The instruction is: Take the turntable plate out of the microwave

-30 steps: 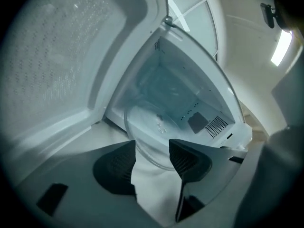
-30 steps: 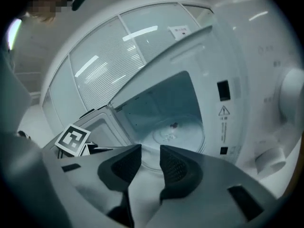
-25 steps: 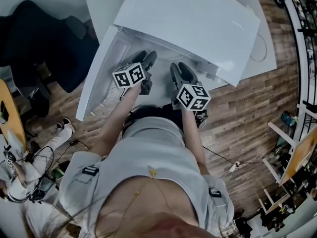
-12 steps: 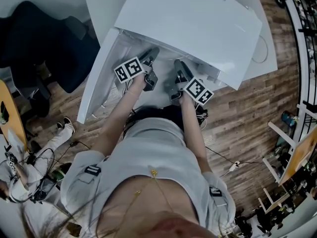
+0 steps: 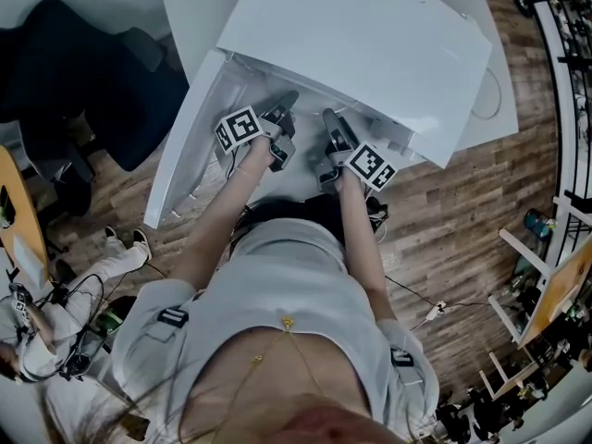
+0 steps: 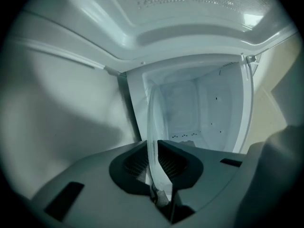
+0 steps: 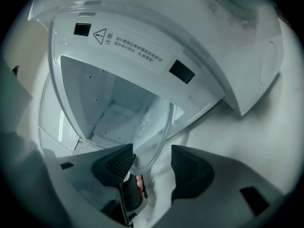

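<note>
Left gripper point(image 6: 153, 150): jaws just closing, now pinching glass turntable plate point(image 6: 155, 118) rim at microwave point(image 5: 370, 54) front opening. Right gripper point(image 7: 152, 151): jaws just opening wide, plate rim between, unclamped.

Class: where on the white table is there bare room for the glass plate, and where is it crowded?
Bare: the table strip left of the microwave; the strip on its right, but for a thin cable. Crowded: the front, with the open door and the person's forearms.

Person wore pale grey top point(image 5: 287, 280), thin chain necklace point(image 5: 264, 350). Left gripper point(image 5: 285, 102), right gripper point(image 5: 327, 118): dark grey, black-and-white marker cubes point(image 5: 239, 129).
</note>
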A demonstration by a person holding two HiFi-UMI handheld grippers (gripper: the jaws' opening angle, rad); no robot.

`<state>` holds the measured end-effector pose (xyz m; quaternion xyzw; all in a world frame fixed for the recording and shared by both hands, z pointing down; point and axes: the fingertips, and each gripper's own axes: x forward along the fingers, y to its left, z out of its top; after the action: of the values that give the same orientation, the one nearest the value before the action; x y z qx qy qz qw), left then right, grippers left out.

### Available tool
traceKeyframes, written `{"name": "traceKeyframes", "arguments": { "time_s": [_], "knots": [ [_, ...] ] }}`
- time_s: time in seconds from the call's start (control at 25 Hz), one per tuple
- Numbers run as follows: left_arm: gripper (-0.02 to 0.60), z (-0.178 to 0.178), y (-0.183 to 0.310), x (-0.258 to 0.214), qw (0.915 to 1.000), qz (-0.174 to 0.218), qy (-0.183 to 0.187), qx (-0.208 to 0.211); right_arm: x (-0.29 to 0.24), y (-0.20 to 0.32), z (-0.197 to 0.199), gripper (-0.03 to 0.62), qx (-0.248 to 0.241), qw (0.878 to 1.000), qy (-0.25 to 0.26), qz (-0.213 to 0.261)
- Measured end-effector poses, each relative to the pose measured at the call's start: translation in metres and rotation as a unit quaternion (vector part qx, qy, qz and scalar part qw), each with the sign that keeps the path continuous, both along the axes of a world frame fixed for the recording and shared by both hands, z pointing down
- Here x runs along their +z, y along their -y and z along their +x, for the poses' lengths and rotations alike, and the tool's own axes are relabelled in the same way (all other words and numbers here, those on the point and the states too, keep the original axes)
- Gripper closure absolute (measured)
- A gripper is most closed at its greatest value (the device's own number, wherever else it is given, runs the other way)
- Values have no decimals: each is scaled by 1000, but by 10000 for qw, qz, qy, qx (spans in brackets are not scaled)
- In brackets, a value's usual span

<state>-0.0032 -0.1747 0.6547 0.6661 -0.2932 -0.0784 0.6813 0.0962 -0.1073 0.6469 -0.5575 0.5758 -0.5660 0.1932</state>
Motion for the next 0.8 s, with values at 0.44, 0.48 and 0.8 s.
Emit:
{"name": "traceKeyframes", "arguments": {
  "time_s": [0.44,0.48,0.8],
  "knots": [
    [520,-20,-33,-9,10000,-46,-40,4,8,-6,-1,362,98,9998,161,30],
    [520,-22,-36,-9,10000,-59,-40,14,8,-5,0,373,115,9997,182,67],
    [522,-22,-47,-9,10000,37,17,10,6,4,12,494,255,9992,261,158]
  ]
}}
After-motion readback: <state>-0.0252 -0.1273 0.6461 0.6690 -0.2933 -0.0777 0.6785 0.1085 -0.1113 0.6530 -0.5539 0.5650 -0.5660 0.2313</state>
